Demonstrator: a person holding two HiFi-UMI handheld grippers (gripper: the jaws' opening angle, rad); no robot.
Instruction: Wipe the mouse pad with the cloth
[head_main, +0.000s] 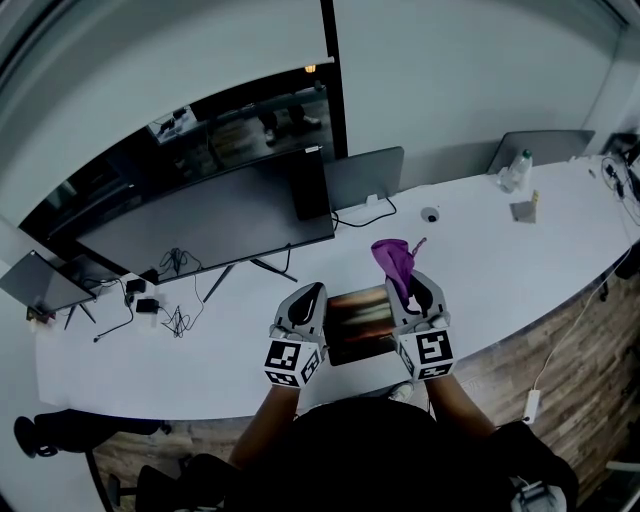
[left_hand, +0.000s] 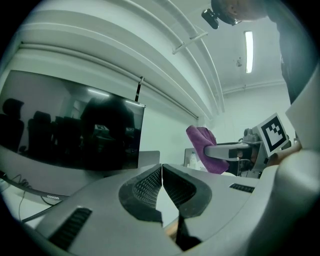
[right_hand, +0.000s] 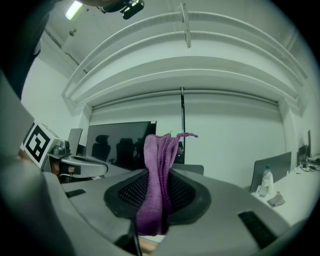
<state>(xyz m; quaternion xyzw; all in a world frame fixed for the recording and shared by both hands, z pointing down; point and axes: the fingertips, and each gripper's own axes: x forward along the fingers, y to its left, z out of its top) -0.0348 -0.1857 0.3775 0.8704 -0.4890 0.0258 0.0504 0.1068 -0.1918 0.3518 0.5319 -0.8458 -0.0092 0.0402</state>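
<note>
The mouse pad (head_main: 358, 322), dark with a reddish-brown pattern, lies on the white desk (head_main: 500, 260) near its front edge, between my two grippers. My right gripper (head_main: 412, 284) is shut on a purple cloth (head_main: 393, 257), which sticks up past its tips. In the right gripper view the cloth (right_hand: 157, 175) hangs folded between the jaws. My left gripper (head_main: 311, 292) sits at the pad's left side; its jaws (left_hand: 161, 168) meet at the tips with nothing between them. Both grippers point up toward the wall. The left gripper view also shows the cloth (left_hand: 202, 141).
A large dark monitor (head_main: 210, 215) stands behind the pad, with cables (head_main: 165, 295) at its foot. A laptop (head_main: 40, 280) is at the far left, another screen (head_main: 365, 178) at the back, a bottle (head_main: 518, 168) and small items (head_main: 524, 210) at the right.
</note>
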